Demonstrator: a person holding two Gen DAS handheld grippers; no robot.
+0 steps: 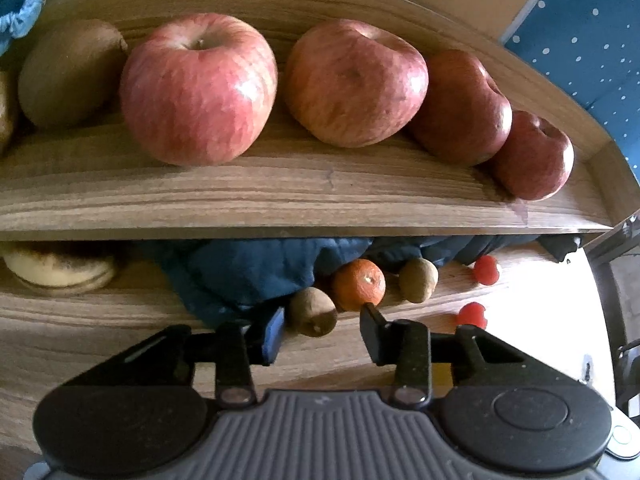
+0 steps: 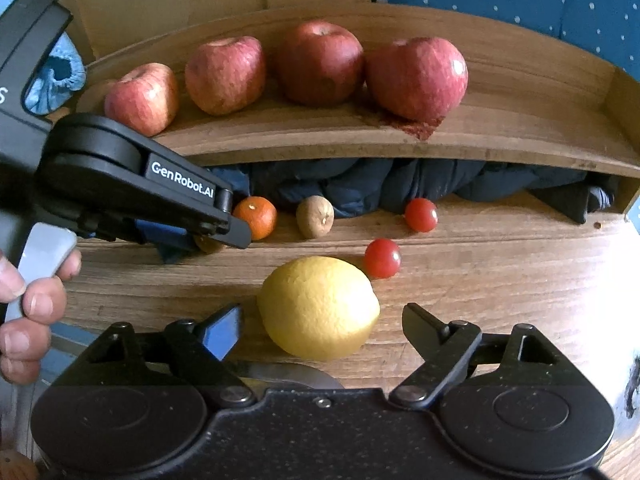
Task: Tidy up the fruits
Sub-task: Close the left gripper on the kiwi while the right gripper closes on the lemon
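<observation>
**Fruit on the shelf and on the surface below**

A wooden shelf [image 2: 320, 140] carries four red apples in a row; in the left wrist view the leftmost apple [image 1: 198, 88] is streaked pink and yellow with its stem dimple up, and a brown kiwi [image 1: 70, 72] lies just beside it.

On the wooden surface [image 2: 500, 280] under the shelf, a yellow lemon [image 2: 318, 306] with a pebbled skin lies between the fingers of the right gripper [image 2: 322, 330], whose jaws stand wide apart and do not touch it. Just beyond the lemon sit two small glossy red tomatoes [image 2: 382, 258], a tan kiwi [image 2: 315, 216] and a small orange mandarin [image 2: 256, 217], all near a dark blue cloth [image 2: 400, 184] stuffed under the shelf.

The left gripper [image 1: 322, 330] has its jaws apart, holding nothing, and points at another brown kiwi [image 1: 313, 311] that lies close ahead of its fingertips, beside the mandarin. A hand [image 2: 28, 300] grips its grey handle.
</observation>
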